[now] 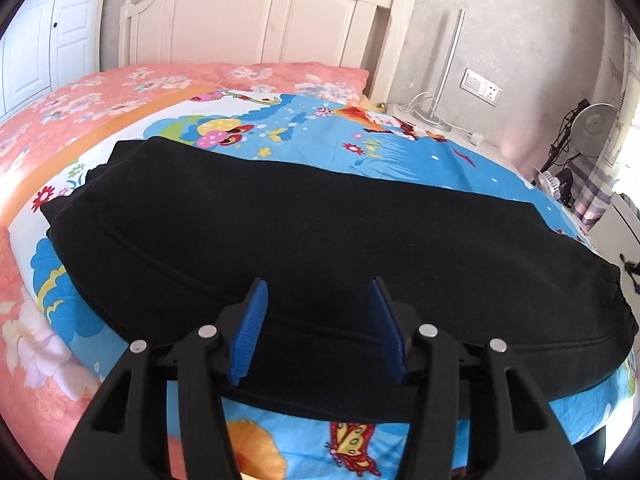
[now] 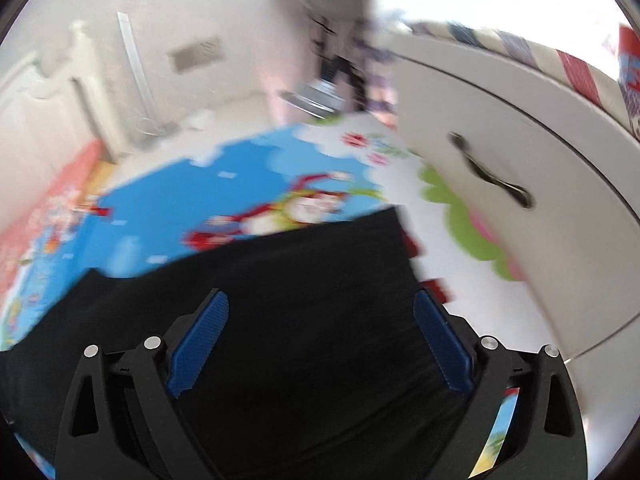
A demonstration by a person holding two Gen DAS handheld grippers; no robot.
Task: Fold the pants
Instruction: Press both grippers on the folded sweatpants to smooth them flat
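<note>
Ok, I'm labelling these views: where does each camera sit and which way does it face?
Left wrist: on the left tongs, angled down across the black pants toward the headboard; only its open blue pads show.
Right wrist: on the right tongs, angled down over the pants toward a white drawer; blurred, pads wide apart.
Shared: pants, cartoon sheet.

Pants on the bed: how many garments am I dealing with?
1. The black pants lie flat across the cartoon bedsheet, under both tools; more could be hidden out of frame.
</note>
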